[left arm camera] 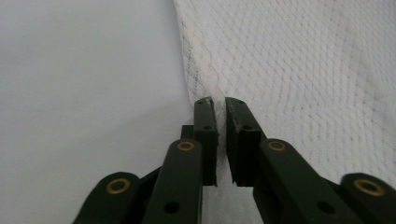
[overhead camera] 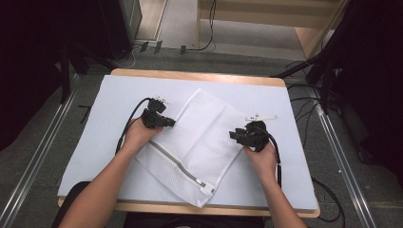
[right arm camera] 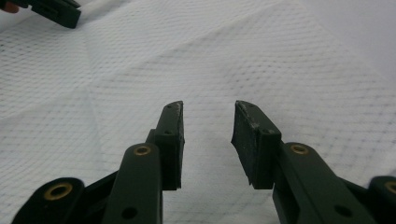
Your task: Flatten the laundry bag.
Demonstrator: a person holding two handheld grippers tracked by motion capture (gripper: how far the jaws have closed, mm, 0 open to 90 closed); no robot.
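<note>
A white mesh laundry bag (overhead camera: pixel 199 137) lies flat on the white table cover, its grey zipper (overhead camera: pixel 176 164) running along the near edge. My left gripper (overhead camera: pixel 170 123) is at the bag's left edge. In the left gripper view the gripper (left arm camera: pixel 219 100) is shut on the seam of the bag (left arm camera: pixel 303 60), with the fabric pinched in the narrow slit between the jaws. My right gripper (overhead camera: pixel 234 135) sits at the bag's right edge. In the right gripper view it (right arm camera: pixel 208 107) stands open over the mesh (right arm camera: pixel 210 51), with nothing between the jaws. The left gripper's jaw tip (right arm camera: pixel 56 10) shows far off.
The white cover (overhead camera: pixel 95 142) spans a wooden table. A small white plastic piece (overhead camera: pixel 261 117) lies just beyond my right gripper. Cables (overhead camera: pixel 304 118) trail off the right side, and black stands rise on both sides of the table.
</note>
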